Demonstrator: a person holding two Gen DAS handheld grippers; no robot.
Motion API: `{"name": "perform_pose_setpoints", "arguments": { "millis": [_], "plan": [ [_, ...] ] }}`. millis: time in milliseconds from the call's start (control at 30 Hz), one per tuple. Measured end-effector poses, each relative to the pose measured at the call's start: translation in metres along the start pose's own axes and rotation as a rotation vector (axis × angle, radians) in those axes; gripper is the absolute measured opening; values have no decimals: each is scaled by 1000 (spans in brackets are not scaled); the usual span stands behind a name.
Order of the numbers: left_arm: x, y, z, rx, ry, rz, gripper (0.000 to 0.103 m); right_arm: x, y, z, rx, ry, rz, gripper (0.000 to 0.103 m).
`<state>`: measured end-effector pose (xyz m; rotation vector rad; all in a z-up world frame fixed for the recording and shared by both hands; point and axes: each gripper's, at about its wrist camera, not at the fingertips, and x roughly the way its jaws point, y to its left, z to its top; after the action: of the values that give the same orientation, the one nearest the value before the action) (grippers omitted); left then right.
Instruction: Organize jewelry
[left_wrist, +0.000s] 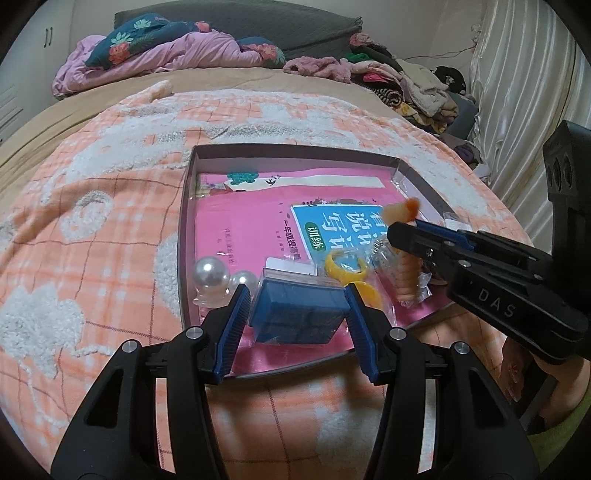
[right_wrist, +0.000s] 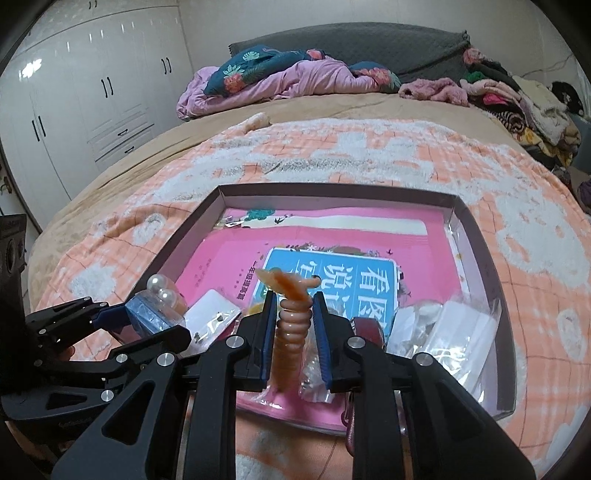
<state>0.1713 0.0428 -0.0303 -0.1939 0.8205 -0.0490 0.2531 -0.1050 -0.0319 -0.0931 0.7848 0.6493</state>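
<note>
A shallow cardboard box (left_wrist: 186, 206) lies on the bed with a pink book (left_wrist: 258, 218) inside. My left gripper (left_wrist: 295, 295) is shut on a clear case with blue foam (left_wrist: 295, 310) at the box's near edge; the case also shows in the right wrist view (right_wrist: 151, 314). My right gripper (right_wrist: 293, 302) is shut on an orange spiral hair tie (right_wrist: 290, 332), also seen in the left wrist view (left_wrist: 406, 273). Two pearl balls (left_wrist: 210, 275) sit left of the case. A yellow ring (left_wrist: 345, 267) lies behind it.
Small clear plastic bags (right_wrist: 450, 332) lie in the box's right part, and a white card in a bag (right_wrist: 212, 312) lies near the case. The box rests on an orange plaid blanket (left_wrist: 92, 229). Piled clothes (left_wrist: 417, 88) and bedding (left_wrist: 155, 48) lie at the bed's far end. White wardrobes (right_wrist: 92, 92) stand left.
</note>
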Motion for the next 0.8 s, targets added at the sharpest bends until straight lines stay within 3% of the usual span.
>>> {"name": "perform_pose_setpoints", "arguments": {
  "millis": [200,300,500,667,800],
  "plan": [
    [0,0,0,0,1,0,44,-17,-5,-1,30,-35,-1,41],
    [-1,0,0,1,-4,6,54,-33,-8,-3,46,-66,-9,57],
    [-14,-3,3,0,-30,18,66,-70,-16,-8,84,-134,-16,80],
    [-33,-8,7,-3,-61,32,78,-100,-18,-13,103,-180,-11,90],
    [-52,-11,9,-8,-95,45,94,-120,-14,-18,94,-207,-19,97]
  ]
}}
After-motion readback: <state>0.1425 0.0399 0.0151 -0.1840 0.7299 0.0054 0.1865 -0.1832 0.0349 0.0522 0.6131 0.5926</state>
